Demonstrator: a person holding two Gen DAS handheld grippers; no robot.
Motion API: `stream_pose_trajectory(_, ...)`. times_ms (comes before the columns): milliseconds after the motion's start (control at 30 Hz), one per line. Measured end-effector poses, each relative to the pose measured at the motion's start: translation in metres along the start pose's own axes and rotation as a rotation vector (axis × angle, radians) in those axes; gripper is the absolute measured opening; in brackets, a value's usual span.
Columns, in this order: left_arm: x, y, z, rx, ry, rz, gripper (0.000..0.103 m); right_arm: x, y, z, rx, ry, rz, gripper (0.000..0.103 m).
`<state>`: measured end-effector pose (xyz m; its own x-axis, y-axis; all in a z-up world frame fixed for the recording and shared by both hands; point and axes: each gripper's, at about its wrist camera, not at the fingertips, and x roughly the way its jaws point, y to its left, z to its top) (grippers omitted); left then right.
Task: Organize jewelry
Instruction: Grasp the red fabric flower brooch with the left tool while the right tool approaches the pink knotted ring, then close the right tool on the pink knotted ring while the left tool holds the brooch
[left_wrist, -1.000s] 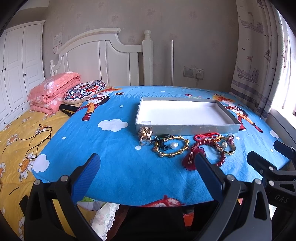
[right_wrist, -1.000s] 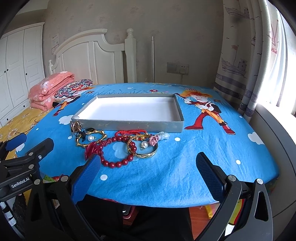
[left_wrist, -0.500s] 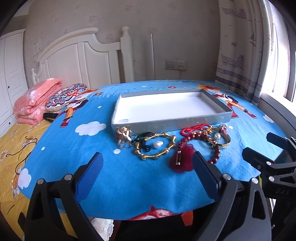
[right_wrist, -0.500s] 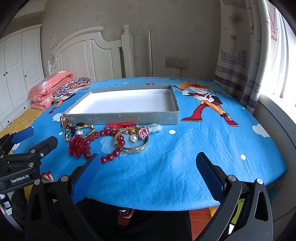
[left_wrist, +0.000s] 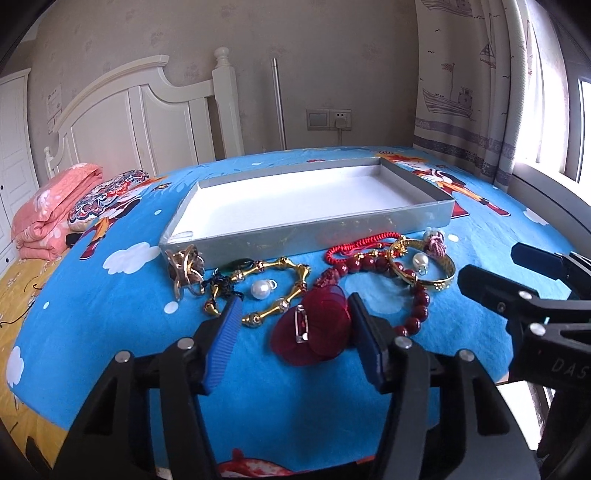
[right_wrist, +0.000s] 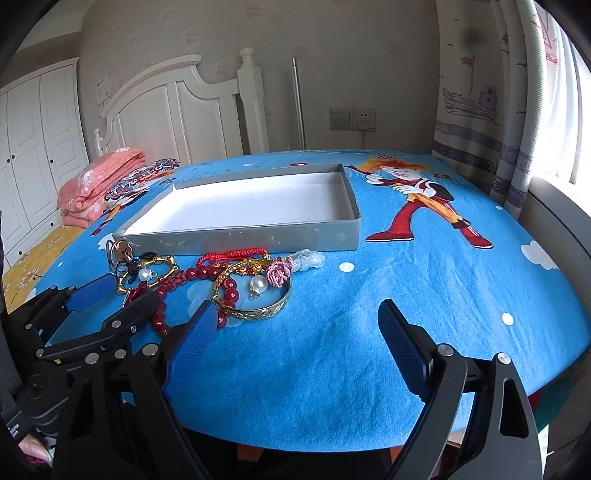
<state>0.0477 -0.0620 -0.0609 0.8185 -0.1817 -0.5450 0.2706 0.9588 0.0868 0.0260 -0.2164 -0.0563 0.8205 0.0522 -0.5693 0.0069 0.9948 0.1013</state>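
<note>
A bedroom with a white headboard and a curtain lies behind the bench, which carries a blue cartoon cloth. On it, the gray box stands empty just beyond the jewelry heap.

The left claw is partly open, and the red flower brooch sits between its two blue pads, touching or nearly touching the right pad. Just ahead of the left pad lies the gold bamboo bracelet with a pearl inside its ring. The red bead bracelet runs beside the right pad.

I judge that the step is to pick the brooch. To do it well, the claw should go low, close only on the petals, and lift straight, so that the beads and the bracelet do not come along.

The right claw is wide open and holds nothing; the gold bangle lies just ahead of its left pad.
</note>
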Motion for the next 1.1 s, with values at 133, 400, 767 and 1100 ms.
stream_pose_trajectory(133,-0.005,0.003,-0.002,-0.010,-0.022,0.014,0.027,0.008,0.006,0.001,-0.011,0.010,0.025,0.074)
stream_pose_trajectory(400,-0.020,0.016,0.006,-0.036,-0.083,0.087,0.027,0.024,0.006,0.020,0.064,0.000,0.003,0.062)
stream_pose_trajectory(767,-0.016,0.035,0.003,-0.061,-0.072,0.117,0.027,0.062,0.012,0.041,0.103,0.056,-0.155,0.036)
stream_pose_trajectory(1100,-0.015,0.041,0.002,-0.082,-0.064,0.122,0.027,0.035,0.026,0.032,0.011,0.017,-0.083,0.011)
